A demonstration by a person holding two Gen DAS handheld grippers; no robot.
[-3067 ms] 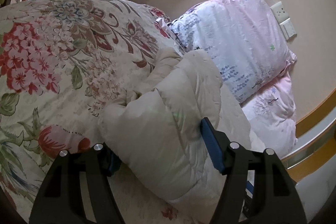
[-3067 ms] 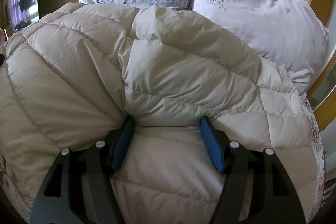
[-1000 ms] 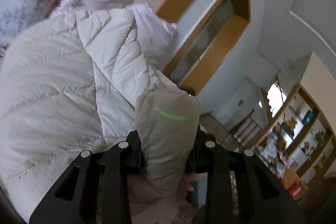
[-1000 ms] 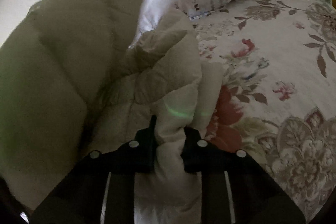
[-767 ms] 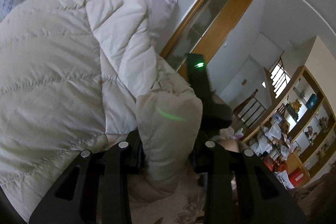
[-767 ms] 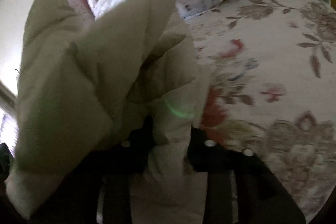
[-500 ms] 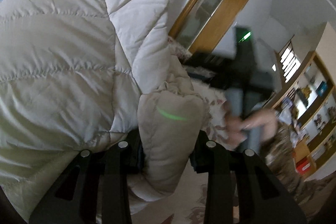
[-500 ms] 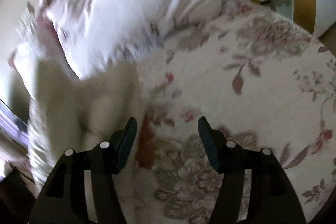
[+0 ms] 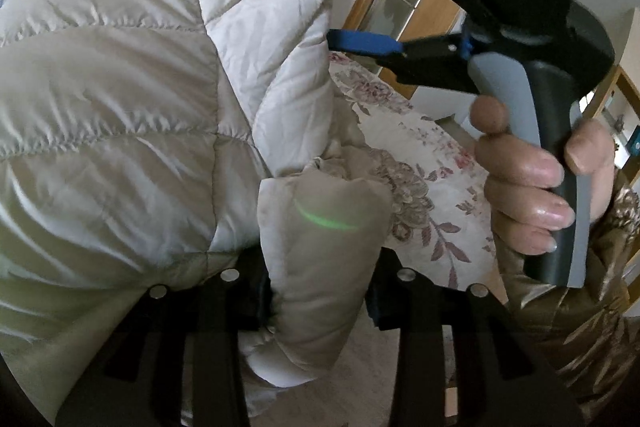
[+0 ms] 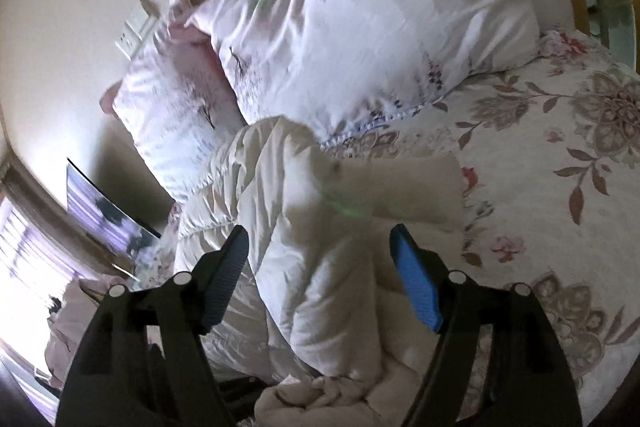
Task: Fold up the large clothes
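Cream quilted down jacket (image 9: pixel 120 99) lies bunched on the floral bedspread (image 9: pixel 420 163), its far edge against the pink pillows (image 10: pixel 380 27) at the head of the bed. Left gripper (image 9: pixel 320 291) is clamped on a padded end of the jacket, likely a sleeve cuff (image 9: pixel 320 247), fabric bulging out between the jaws. Right gripper (image 10: pixel 320 267) is spread wide, blue pads (image 10: pixel 416 283) apart, hovering just over the jacket with nothing held. Left wrist view shows the right hand (image 9: pixel 536 187) wrapped around that gripper's handle, beside the jacket's edge. Wall sockets (image 10: pixel 132 31) behind the pillows.
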